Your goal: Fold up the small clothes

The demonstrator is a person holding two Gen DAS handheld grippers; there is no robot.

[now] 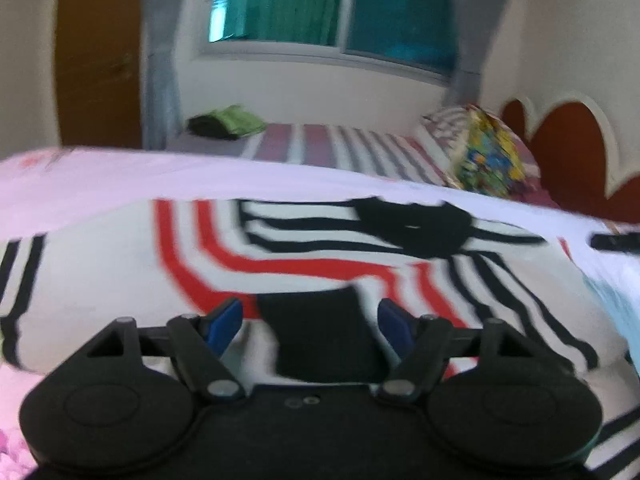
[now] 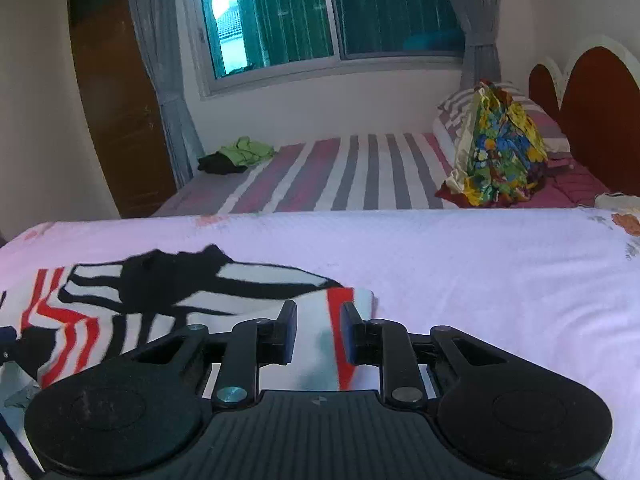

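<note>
1. Left wrist view: the left gripper point(image 1: 310, 324) has its blue-padded fingers point(image 1: 226, 322) well apart, pressing on nothing. Between and just beyond them lies the striped garment point(image 1: 304, 256), white with red and black bands, spread flat on the pale pink sheet point(image 1: 100, 176) of the near bed. A black patch of the cloth sits between the fingertips, untouched on either side as far as the blur allows. The garment's long axis runs across the view, from left of the fingers to right of them; its dark collar-like part lies ahead and to the right.

2. Right wrist view: the right gripper point(image 2: 318, 334) has its fingers point(image 2: 286, 334) only a little apart. The garment's right edge, a red and white strip, lies between them; the pads do not appear to clamp it. The rest of the cloth extends left of the fingers, and bare sheet lies to the right and ahead. Beyond that are a striped bed point(image 2: 340, 172) and a colourful bag point(image 2: 500, 148).

3. Judgement: a fold looks just laid down, both grippers letting go. The next move probably calls for regripping one end and carrying it across the long axis, keeping the edges aligned.
</note>
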